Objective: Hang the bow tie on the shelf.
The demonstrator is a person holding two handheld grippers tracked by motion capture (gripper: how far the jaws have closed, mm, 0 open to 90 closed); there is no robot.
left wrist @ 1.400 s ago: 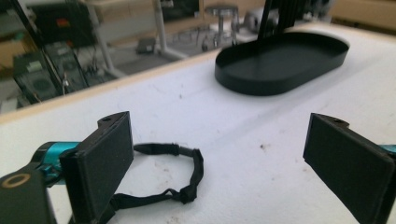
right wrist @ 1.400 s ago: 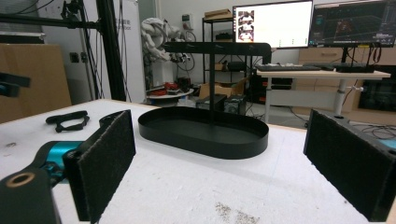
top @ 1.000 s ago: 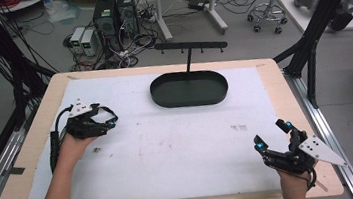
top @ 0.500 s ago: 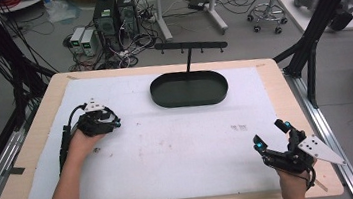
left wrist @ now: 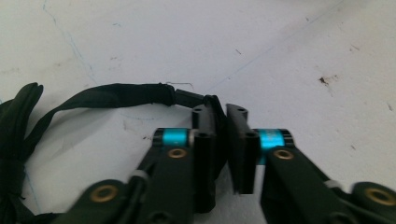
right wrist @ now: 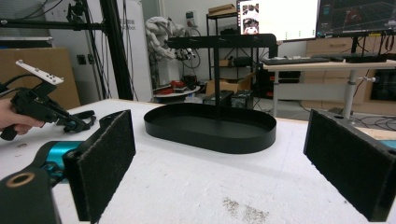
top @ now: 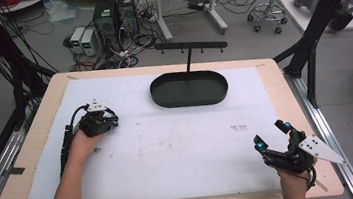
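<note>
Already grips the end of a black strap (left wrist: 116,93) with the left gripper (left wrist: 223,109), jaws drawn close with only a sliver of gap and the strap end wedged between them at the centre of the left gripper view. Leaves the rest of the strap slack, curling off to the left edge of that frame and lying flat on the white table (top: 180,149). Sits at middle left of the high view, low on the sheet, so probably caught but not yet lifted. Holds the right gripper (top: 270,135) at lower right, jaws spread wide and bare, aimed toward the tray (top: 190,102) at upper centre. Shows nothing in the tray and nothing on the hooked rack (top: 191,47) rising behind it. Judged from this: grasp made, carrying and placing or hanging all left to do, assuming the rack or tray as the goal. Cannot tell how firm the pinch is.
</note>
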